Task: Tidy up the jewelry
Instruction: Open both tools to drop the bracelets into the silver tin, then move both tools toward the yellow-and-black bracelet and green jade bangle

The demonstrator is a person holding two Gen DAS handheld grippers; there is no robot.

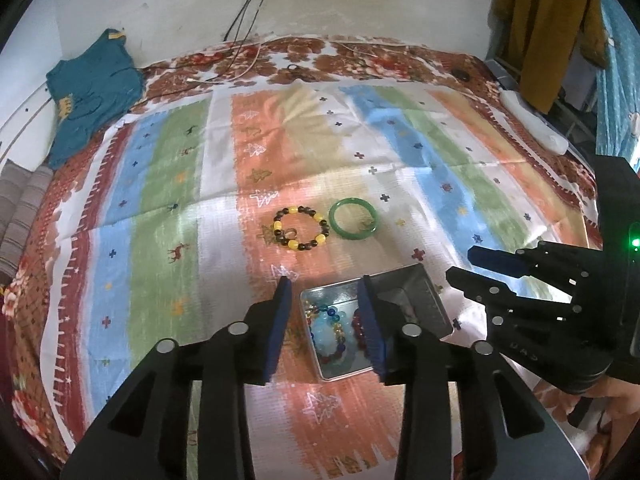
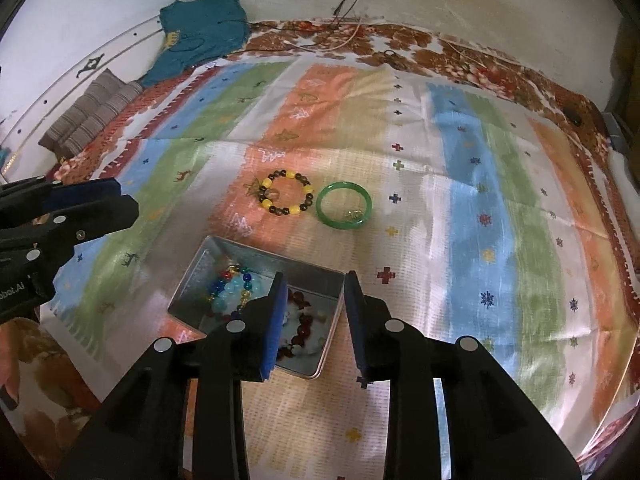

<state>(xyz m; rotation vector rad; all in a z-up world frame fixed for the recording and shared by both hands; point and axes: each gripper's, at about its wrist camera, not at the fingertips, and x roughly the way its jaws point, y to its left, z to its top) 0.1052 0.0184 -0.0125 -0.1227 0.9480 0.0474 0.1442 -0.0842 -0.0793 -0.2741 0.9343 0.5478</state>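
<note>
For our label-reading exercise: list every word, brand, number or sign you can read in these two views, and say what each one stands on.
"bbot.AI": white print, cut off by the frame edge, on the body of the left gripper.
Embossed letters on the right gripper, near its base: too faint to read.
Yellow print on the teal T-shirt: too small to read.
No text shows on the metal tin or the striped cloth.

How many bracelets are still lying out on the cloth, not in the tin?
2. The yellow-and-dark beaded bracelet lies beyond the metal tin, and the green bangle sits just to its right. More could be hidden behind the grippers.
</note>
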